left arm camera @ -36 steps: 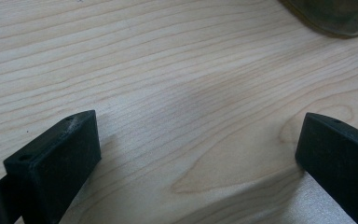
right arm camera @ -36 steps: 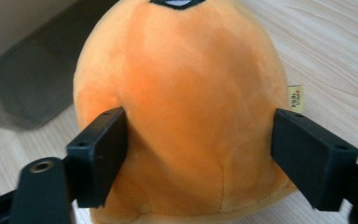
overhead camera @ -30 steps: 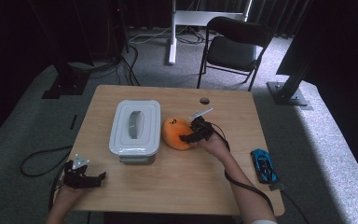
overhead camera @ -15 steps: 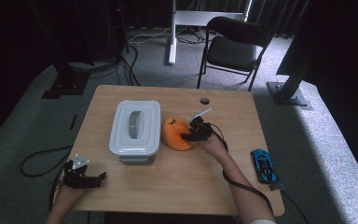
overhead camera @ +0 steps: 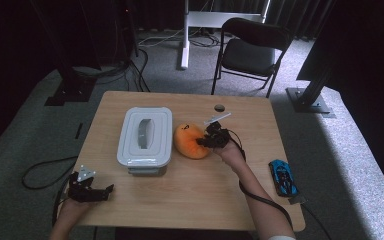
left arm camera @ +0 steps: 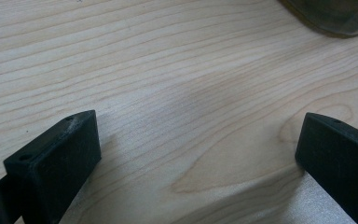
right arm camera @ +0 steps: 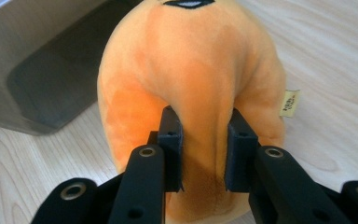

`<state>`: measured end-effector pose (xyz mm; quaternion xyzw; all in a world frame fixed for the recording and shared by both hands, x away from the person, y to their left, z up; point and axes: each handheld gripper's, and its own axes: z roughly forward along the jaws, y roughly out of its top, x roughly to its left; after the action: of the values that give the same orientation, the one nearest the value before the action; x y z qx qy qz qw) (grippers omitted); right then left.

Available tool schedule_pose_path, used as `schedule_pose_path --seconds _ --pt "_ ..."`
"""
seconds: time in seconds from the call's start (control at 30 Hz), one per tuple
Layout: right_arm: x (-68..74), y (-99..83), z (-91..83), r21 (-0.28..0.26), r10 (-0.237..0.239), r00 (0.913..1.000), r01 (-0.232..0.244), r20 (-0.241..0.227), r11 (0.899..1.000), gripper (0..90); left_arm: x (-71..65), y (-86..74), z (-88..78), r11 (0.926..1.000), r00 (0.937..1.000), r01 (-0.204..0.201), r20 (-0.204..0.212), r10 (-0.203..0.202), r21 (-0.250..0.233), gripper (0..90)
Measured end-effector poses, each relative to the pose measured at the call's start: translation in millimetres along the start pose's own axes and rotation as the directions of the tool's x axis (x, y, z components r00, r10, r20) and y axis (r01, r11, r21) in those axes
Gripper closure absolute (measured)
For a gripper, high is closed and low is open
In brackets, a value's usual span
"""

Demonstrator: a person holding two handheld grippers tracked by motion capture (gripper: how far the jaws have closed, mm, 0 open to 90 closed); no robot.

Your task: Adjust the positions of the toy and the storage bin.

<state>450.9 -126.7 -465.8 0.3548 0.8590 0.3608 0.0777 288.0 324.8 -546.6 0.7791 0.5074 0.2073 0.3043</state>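
An orange plush toy (overhead camera: 191, 140) lies on the wooden table (overhead camera: 195, 195) just right of a grey lidded box (overhead camera: 145, 135). My right gripper (overhead camera: 203, 143) is shut on the orange plush toy (right arm camera: 191, 70); its jaws have just been closing and its pads (right arm camera: 170, 140) pinch a fold of the fabric. My left gripper (overhead camera: 101, 193) rests at the table's front left corner, open, with only bare wood (left arm camera: 196, 116) between its fingers (left arm camera: 60, 154).
A blue toy car (overhead camera: 282, 177) lies near the table's right edge. A small dark round hole (overhead camera: 220, 107) marks the far side of the table. A black chair (overhead camera: 250, 52) stands behind it. The grey box's corner (left arm camera: 331, 16) shows beyond the left gripper.
The right gripper's jaws have closed onto the orange plush toy. The left hand has stayed where it was.
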Motion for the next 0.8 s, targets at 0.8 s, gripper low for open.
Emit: schedule_pose_path --seconds 0.8 --pt "-88.2 -38.5 -101.2 -0.074 0.175 0.9499 -0.161 0.259 0.984 72.9 0.2 0.1 0.1 1.0000 1.0000 -0.002 0.002 0.002 0.000 0.3"
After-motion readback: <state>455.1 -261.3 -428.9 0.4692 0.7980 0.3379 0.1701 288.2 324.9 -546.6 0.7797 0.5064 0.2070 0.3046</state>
